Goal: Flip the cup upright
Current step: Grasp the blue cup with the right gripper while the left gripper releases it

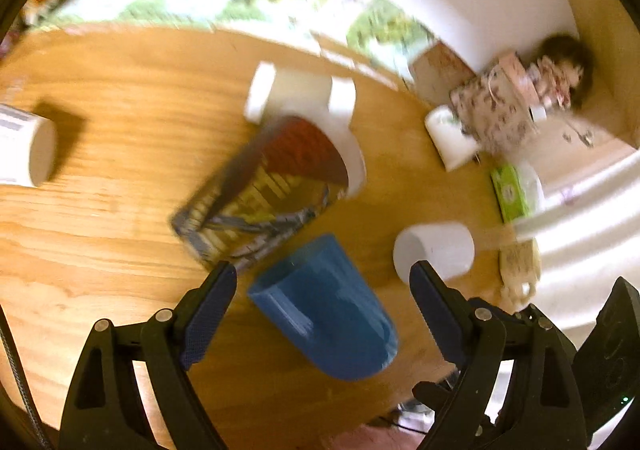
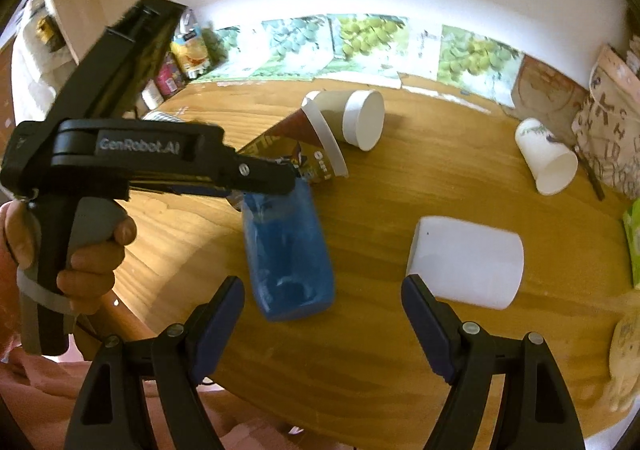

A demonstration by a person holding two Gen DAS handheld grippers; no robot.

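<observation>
A smooth blue plastic cup lies on its side on grained wood between the wide-open, empty left gripper, marked "GenRobot.AI", and the equally open, empty right gripper.

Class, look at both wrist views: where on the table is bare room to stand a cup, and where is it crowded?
Bare wood lies near the front edge of the table, before the blue cup and white cup. Crowded: the printed cup and paper cup behind.
</observation>
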